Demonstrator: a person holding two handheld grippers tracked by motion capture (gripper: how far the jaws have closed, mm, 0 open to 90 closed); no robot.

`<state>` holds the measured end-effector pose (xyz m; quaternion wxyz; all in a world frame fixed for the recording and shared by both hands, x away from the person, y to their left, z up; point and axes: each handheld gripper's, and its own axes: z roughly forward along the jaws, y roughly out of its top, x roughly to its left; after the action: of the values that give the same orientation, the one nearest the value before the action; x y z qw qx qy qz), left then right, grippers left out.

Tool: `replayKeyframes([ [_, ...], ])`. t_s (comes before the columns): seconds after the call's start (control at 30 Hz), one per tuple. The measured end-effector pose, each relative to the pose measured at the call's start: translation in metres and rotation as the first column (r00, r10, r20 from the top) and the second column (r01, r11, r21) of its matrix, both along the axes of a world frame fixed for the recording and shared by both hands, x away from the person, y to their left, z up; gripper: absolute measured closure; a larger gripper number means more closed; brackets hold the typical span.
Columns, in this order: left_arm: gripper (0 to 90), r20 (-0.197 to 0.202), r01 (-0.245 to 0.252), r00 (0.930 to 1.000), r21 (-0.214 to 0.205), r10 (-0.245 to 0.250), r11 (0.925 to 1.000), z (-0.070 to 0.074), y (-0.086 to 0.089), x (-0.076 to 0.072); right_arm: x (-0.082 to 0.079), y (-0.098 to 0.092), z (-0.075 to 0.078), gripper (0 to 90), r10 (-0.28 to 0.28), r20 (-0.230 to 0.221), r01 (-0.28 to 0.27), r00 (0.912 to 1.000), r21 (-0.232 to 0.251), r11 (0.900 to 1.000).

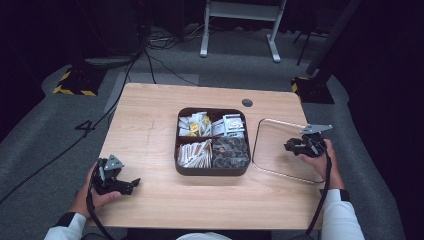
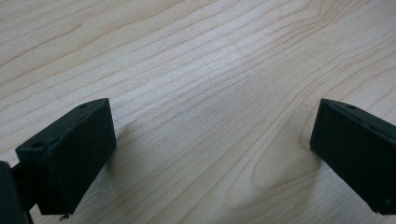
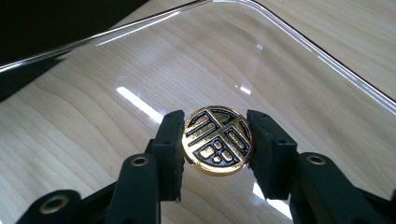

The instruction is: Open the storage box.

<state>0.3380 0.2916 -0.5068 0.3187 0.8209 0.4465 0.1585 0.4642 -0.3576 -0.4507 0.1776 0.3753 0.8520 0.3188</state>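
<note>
Right claw (image 3: pixel 218 149) is clenched on a round gold-and-black disc with an embossed character pattern (image 3: pixel 218 141), jaws pressing its two opposite edges. The disc sits face-up toward the right gripper camera, over the clear rounded-rectangle plastic lid (image 3: pixel 280 70) lying flat on the light wood tabletop (image 3: pixel 56 140). Can't tell whether the disc touches the lid or hangs just above it.

High view: right claw (image 1: pixel 290 146) is over the right part of the clear lid (image 1: pixel 270 150), held by the person's right hand (image 1: pixel 320 155), grey three-cornered plate on top, cable trailing back along the white sleeve. The disc itself is too small to make out there.

Left claw (image 2: pixel 210 154) is released, jaws wide apart with bare wood grain of the tabletop between them, nothing gripped. In the high view the left claw (image 1: pixel 131 185) rests low near the front-left corner of the tabletop (image 1: pixel 150 130), in the left hand (image 1: pixel 92 192), well apart from everything else.

Centre of the tabletop: dark brown rounded square tray with four compartments (image 1: pixel 212 171), just left of the lid. Back two compartments hold white and yellow sachets, front-left holds pale paper packets, front-right holds dark round pieces.

A small dark round grommet (image 1: pixel 247 103) sits near the far edge.
</note>
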Motion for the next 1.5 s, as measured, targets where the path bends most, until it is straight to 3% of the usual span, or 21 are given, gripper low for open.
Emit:
replayKeyframes([
  [0.57, 0.5, 0.0, 0.0, 1.0, 0.0, 0.0, 1.0, 0.0, 0.0, 0.0, 0.008, 0.006, -0.019, 58.7, -0.007, -0.044, 0.005, 0.999, -0.049, 0.9988],
  [0.63, 0.5, 0.0, 0.0, 1.0, 0.0, 0.0, 1.0, 0.0, 0.0, 0.0, 0.01, 0.008, -0.024, 57.8, -0.013, -0.066, 0.008, 0.9977, -0.069, 0.9976],
  [0.7, 0.5, 0.001, 0.0, 1.0, 0.0, 0.0, 1.0, 0.0, 0.0, 0.0, 0.01, 0.008, -0.024, 55.5, -0.011, -0.068, 0.007, 0.9976, -0.06, 0.9982],
  [0.73, 0.5, 0.0, 0.001, 1.0, 0.001, -0.001, 1.0, 0.0, 0.0, 0.0, 0.01, 0.005, -0.019, 53.5, -0.014, -0.045, 0.015, 0.9989, 0.015, 0.9998],
  [0.77, 0.5, 0.0, 0.001, 1.0, 0.001, -0.001, 1.0, 0.0, 0.0, 0.0, 0.009, 0.004, -0.017, 52.3, -0.022, -0.035, 0.023, 0.9991, 0.028, 0.9993],
  [1.03, 0.4, 0.0, 0.003, 1.0, 0.002, -0.003, 1.0, 0.0, 0.0, 0.0, 0.009, 0.006, -0.015, 44.7, -0.028, -0.026, 0.029, 0.9993, 0.036, 0.9989],
  [1.1, 0.4, 0.002, 0.005, 1.0, 0.004, -0.005, 1.0, 0.0, 0.0, 0.001, 0.009, 0.007, -0.013, 36.5, -0.041, -0.014, 0.042, 0.9991, 0.055, 0.9976],
  [1.2, 0.4, 0.003, 0.008, 1.0, 0.006, -0.008, 0.9999, 0.0, 0.0, 0.001, 0.008, 0.009, -0.009, 31.2, -0.042, 0.001, 0.042, 0.9991, 0.075, 0.9963],
  [1.5, 0.4, 0.0, 0.004, 1.0, 0.001, -0.004, 1.0, 0.0, 0.0, 0.001, 0.005, 0.018, -0.001, 25.9, -0.043, 0.037, 0.039, 0.9984, 0.105, 0.9937],
])
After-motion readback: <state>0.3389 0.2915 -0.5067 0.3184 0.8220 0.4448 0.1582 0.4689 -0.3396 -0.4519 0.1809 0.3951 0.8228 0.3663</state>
